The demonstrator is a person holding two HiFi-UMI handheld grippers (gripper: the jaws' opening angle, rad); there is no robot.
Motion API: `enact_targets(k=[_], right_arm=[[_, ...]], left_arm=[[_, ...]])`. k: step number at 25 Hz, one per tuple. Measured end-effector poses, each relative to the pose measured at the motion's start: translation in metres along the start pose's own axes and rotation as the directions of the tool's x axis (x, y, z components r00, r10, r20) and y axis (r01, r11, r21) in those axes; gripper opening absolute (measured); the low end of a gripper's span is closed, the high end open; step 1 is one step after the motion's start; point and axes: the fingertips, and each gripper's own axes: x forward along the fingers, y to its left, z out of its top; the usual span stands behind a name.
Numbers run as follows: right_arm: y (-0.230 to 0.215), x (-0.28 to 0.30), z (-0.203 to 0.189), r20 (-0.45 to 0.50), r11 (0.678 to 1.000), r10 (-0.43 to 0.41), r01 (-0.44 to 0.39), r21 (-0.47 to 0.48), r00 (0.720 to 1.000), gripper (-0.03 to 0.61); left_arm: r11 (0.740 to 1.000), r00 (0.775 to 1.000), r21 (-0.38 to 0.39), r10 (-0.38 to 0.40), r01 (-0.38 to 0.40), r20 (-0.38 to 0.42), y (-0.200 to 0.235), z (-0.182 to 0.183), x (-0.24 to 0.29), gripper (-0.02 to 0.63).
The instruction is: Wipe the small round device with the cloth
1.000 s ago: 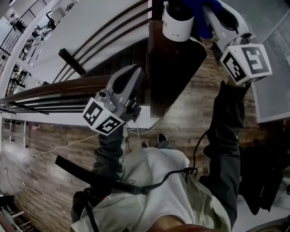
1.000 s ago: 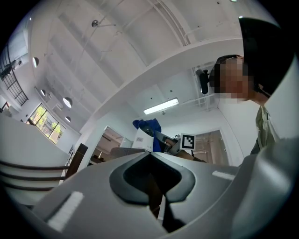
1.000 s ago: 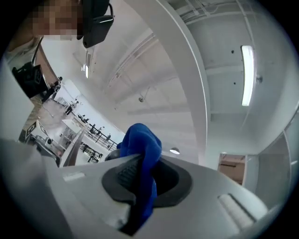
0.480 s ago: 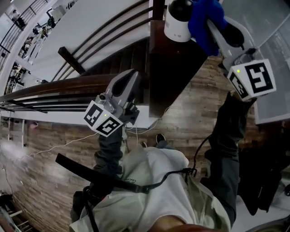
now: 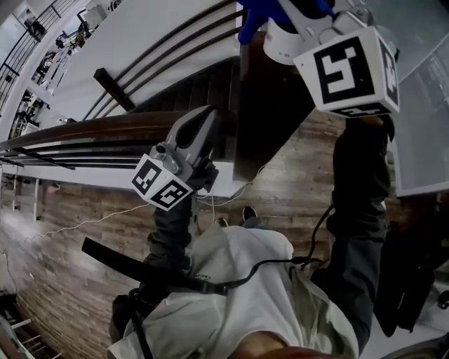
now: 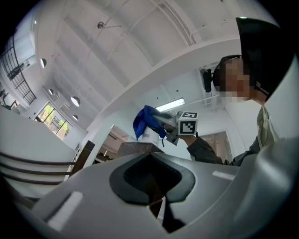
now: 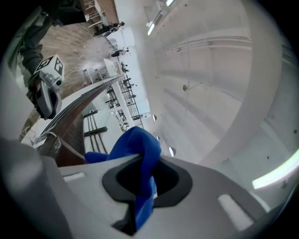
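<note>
The small round white device (image 5: pixel 279 46) stands on top of a dark wooden post (image 5: pixel 270 105) at the head view's upper edge. My right gripper (image 5: pixel 291 8) is above it, shut on a blue cloth (image 5: pixel 251 18) that hangs over the device's left side. In the right gripper view the cloth (image 7: pixel 140 156) is bunched between the jaws of that gripper (image 7: pixel 145 179). The left gripper view shows the cloth (image 6: pixel 145 122) draped on the device (image 6: pixel 150 136). My left gripper (image 5: pixel 209 118) is lower and to the left, beside the post, shut with nothing in it (image 6: pixel 152 175).
Dark handrails (image 5: pixel 84 133) and a white ledge (image 5: pixel 105 179) run along the left. Below lies a wood-plank floor (image 5: pixel 63 245) with a thin white cable (image 5: pixel 105 217). The person's torso and sleeves fill the lower middle. A grey panel (image 5: pixel 421 119) sits at the right.
My right gripper has swung left and upward over the device, carrying the blue cloth from its right side to its left. My left gripper has stayed put.
</note>
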Motion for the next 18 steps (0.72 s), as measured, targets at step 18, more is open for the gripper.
enact_targets(k=[18], right_arm=[[0.114, -0.023, -0.011, -0.19, 0.922, 0.157, -0.213, -0.322, 0.969, 0.035]], left_arm=[[1.0, 1.0, -0.01, -0.029, 0.029, -0.011, -0.011, -0.012, 0.001, 0.003]])
